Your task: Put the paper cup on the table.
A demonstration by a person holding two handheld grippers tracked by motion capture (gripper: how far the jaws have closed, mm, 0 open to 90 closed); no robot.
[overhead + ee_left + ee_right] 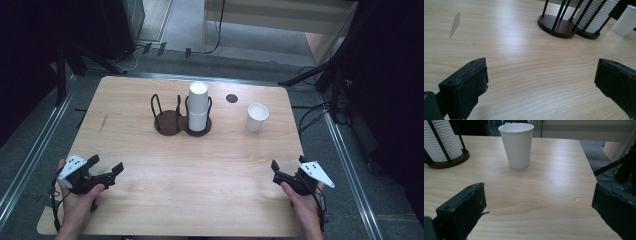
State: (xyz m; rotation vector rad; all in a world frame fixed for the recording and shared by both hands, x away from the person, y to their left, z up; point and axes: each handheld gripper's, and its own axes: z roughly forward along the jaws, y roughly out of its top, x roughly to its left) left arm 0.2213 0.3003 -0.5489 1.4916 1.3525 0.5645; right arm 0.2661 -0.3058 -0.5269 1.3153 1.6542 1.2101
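Your single white paper cup (257, 117) stands upright and open-mouthed right of centre in the high view, apart from everything else on the light wooden table (200, 170). In the right gripper view it sits at upper centre, straight ahead between the jaws. Just left of it in the high view is the dark brown two-ring wire cup holder (181, 119); its right ring carries a stack of white paper cups (198, 106) (the top one upside down), its left ring is bare. Your right gripper (285, 173) rests at the lower right of the high view, jaws spread wide with nothing between them. Your left gripper (105, 166) sits at the lower left, jaws likewise wide apart and holding nothing.
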